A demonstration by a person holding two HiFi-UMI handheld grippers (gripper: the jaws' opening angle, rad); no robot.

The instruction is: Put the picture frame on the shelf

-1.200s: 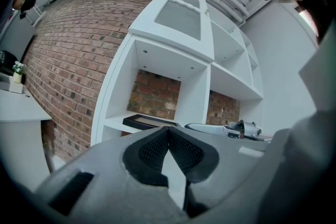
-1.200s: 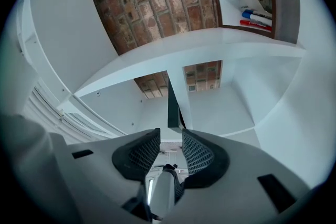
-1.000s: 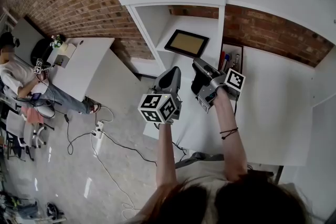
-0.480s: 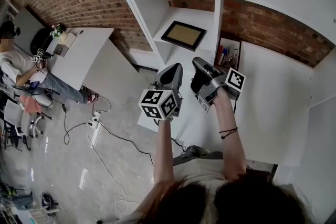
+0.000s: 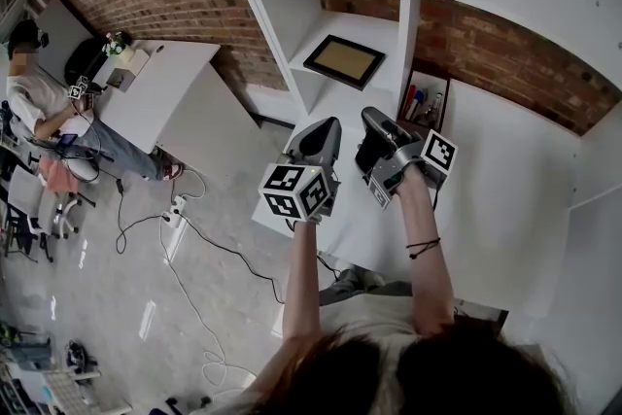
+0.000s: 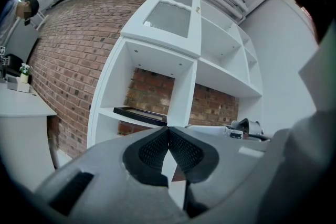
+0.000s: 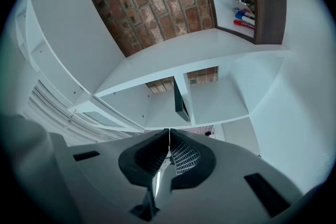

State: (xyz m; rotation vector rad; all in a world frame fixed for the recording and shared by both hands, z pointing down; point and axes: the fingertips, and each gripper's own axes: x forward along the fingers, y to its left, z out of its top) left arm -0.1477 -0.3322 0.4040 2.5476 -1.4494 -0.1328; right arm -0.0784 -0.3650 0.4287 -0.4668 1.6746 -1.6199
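- Left hand-held gripper (image 5: pixel 327 125): jaws closed pad to pad, with nothing held between them. It is raised over the tabletop (image 5: pixel 496 180), short of the shelf (image 5: pixel 342 26).
- Picture frame (image 5: pixel 343 61): one is counted. A dark border is seen around a tan panel. It lies flat on the lower shelf board, inside the open compartment, well apart from both grippers. The task is judged as good as done.
- Handling, as a judgement: the frame is expected to be light and stiff, with a possibly glazed face that would be slick and breakable. If it is shifted, a hold on one border rail at the front edge is advised, never on the panel.
- Right hand-held gripper (image 5: pixel 375 118): jaws likewise shut and empty, just beside the left one. Two grippers are counted.
- Further right, one wooden box (image 5: pixel 426 97) of pens is noted against the brick.
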